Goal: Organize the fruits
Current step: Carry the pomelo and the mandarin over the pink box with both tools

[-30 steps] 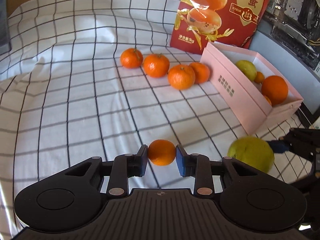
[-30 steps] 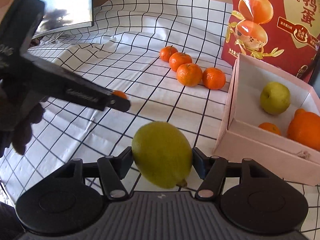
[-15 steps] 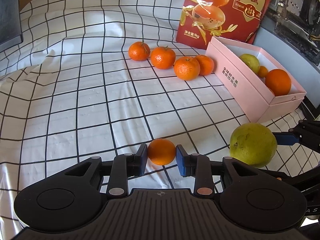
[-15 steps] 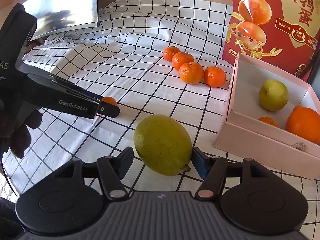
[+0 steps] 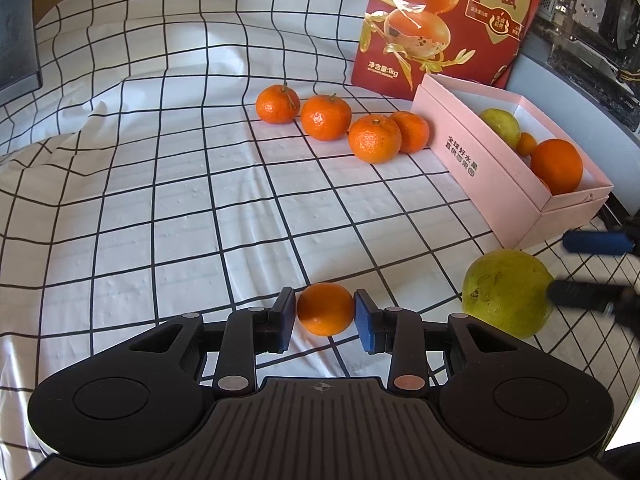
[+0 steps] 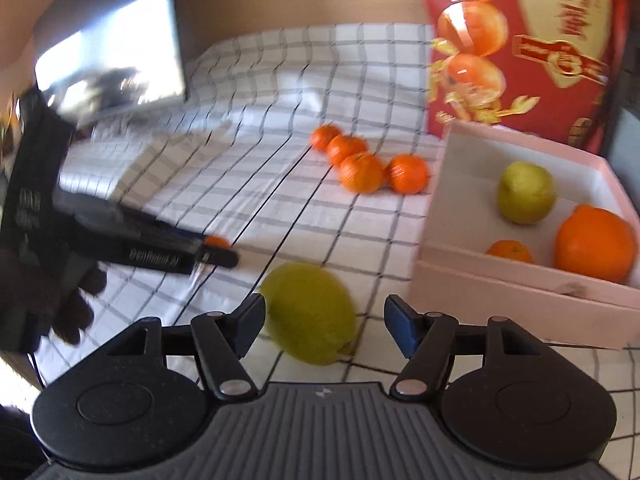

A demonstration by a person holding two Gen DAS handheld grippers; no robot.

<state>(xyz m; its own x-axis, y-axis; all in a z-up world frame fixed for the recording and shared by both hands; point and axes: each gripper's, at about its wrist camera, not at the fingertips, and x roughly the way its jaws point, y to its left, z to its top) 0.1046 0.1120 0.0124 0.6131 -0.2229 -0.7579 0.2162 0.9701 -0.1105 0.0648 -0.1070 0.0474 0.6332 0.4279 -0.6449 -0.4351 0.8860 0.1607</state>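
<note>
A small orange (image 5: 325, 309) lies on the checked cloth between the pads of my left gripper (image 5: 325, 322). Its jaws are opening and the pads stand just clear of the fruit. In the right wrist view the left gripper (image 6: 224, 250) shows at the left with the small orange (image 6: 216, 241) at its tips. A large green citrus (image 6: 310, 312) (image 5: 506, 292) rests on the cloth between the fingers of my right gripper (image 6: 324, 324) (image 5: 558, 268). Those jaws are opening too, with a clear gap at the right pad. The pink box (image 5: 500, 184) (image 6: 520, 300) holds a green fruit, a small orange and a big orange.
Several mandarins (image 5: 326, 118) (image 6: 354, 162) sit in a row by the box's far end. A red printed bag (image 5: 440, 20) (image 6: 520, 40) stands behind the box. A dark screen (image 6: 112, 64) stands at the back left. A gloved hand (image 6: 60, 300) holds the left gripper.
My right gripper lowered the green citrus to the cloth, widened and let it go, then drew back and up. The left jaws widened slightly around the small orange.
</note>
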